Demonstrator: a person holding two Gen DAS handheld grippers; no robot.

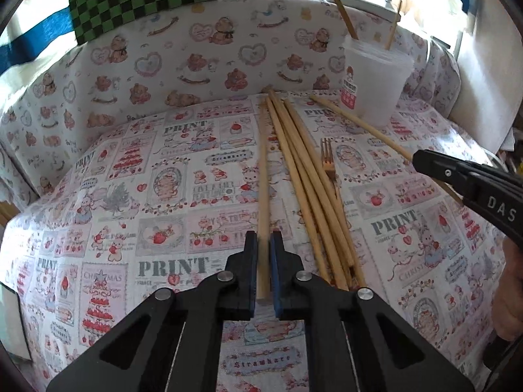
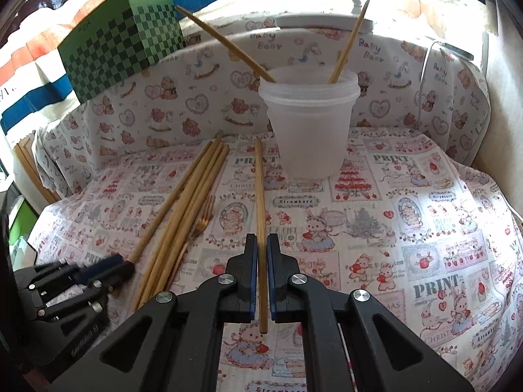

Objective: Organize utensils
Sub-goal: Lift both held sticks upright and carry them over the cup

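My left gripper is shut on a wooden chopstick that points away toward the back of the table. My right gripper is shut on another wooden chopstick whose far end lies near a translucent plastic cup. The cup holds two chopsticks leaning out of it. A bundle of several loose chopsticks lies on the patterned cloth, with a small gold fork beside it. The bundle and fork also show in the right wrist view, with the left gripper at their near end.
The table is covered by a printed strawberry-and-bunny cloth, with a teddy-bear cloth backdrop behind. A green checkered box stands at the back left. The cup stands at the back right in the left wrist view.
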